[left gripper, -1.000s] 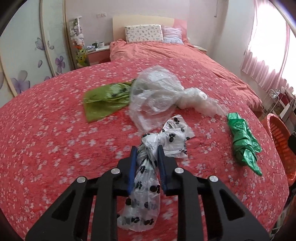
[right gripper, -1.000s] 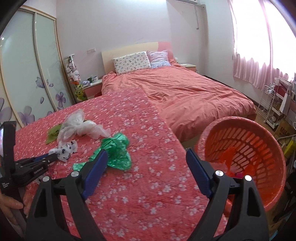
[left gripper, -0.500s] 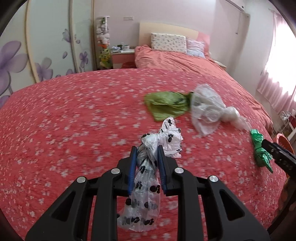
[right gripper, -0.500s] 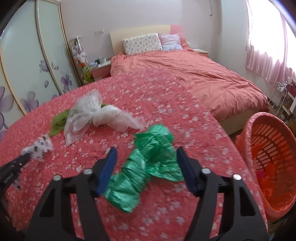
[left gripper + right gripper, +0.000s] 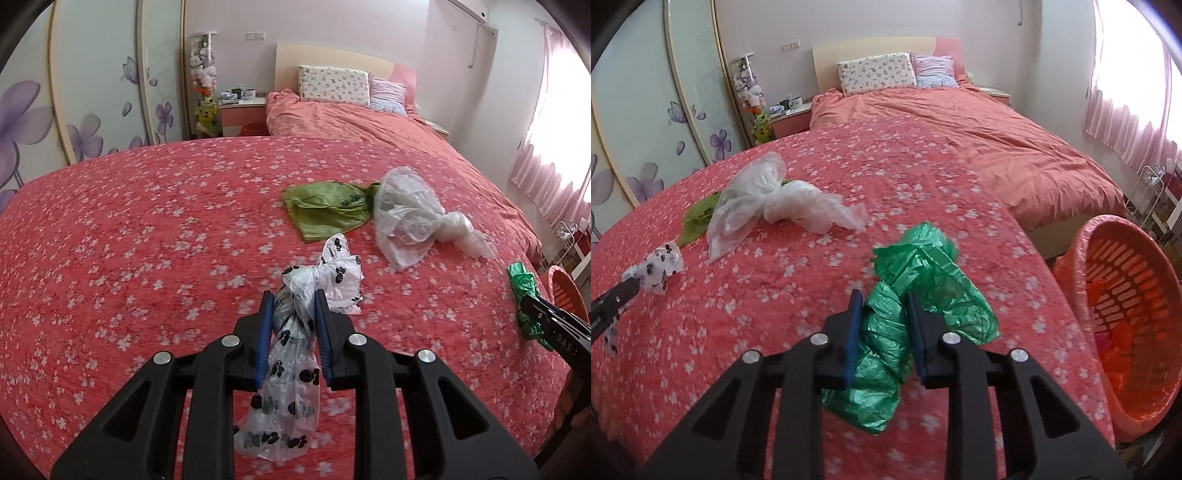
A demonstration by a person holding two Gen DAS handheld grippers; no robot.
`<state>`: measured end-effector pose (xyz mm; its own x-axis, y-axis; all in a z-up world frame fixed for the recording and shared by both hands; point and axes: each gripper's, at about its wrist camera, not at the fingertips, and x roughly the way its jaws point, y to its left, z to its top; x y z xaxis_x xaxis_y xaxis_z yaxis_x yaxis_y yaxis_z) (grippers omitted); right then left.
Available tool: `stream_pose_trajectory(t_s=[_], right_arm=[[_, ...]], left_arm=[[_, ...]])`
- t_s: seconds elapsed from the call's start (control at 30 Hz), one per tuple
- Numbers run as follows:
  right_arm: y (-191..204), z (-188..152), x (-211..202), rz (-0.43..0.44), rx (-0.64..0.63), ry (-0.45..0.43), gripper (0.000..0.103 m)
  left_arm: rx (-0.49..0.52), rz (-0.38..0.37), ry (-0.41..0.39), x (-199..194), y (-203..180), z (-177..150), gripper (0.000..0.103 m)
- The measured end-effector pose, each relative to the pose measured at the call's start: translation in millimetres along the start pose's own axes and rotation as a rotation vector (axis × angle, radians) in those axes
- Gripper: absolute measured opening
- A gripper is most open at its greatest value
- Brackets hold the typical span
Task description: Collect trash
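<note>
My left tongs [image 5: 293, 301] clench the paw-print bag [image 5: 291, 354]; my right tongs [image 5: 882, 301] grip the green bag [image 5: 916, 302]. The orange basket [image 5: 1123, 280] sits at three o'clock: I'd lift both clear, then swing over its rim.

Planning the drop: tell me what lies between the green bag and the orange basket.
Only bare floral bedspread between green bag and orange basket, per right wrist view.

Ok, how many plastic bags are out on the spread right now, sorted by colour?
White with black paw prints: 1, in the left gripper
Dark green: 1, in the right gripper
Olive green: 1
Clear: 1
Total: 4
</note>
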<state>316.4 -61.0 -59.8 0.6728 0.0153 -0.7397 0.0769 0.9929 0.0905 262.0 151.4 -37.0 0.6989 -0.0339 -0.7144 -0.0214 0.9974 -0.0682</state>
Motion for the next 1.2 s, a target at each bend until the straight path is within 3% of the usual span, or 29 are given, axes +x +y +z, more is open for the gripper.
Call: stream_pose_trajectory(t_s=[0.7, 1.2], right_arm=[[-72, -11, -77, 0.010, 0.110, -0.164, 0.024], [-134, -23, -111, -0.068, 0.190, -0.255, 0.024]], left_arm=[[0.075, -0.119, -0.037, -21, -86, 4, 0.023], [0.155, -0.289, -0.055, -40, -179, 5, 0.023]])
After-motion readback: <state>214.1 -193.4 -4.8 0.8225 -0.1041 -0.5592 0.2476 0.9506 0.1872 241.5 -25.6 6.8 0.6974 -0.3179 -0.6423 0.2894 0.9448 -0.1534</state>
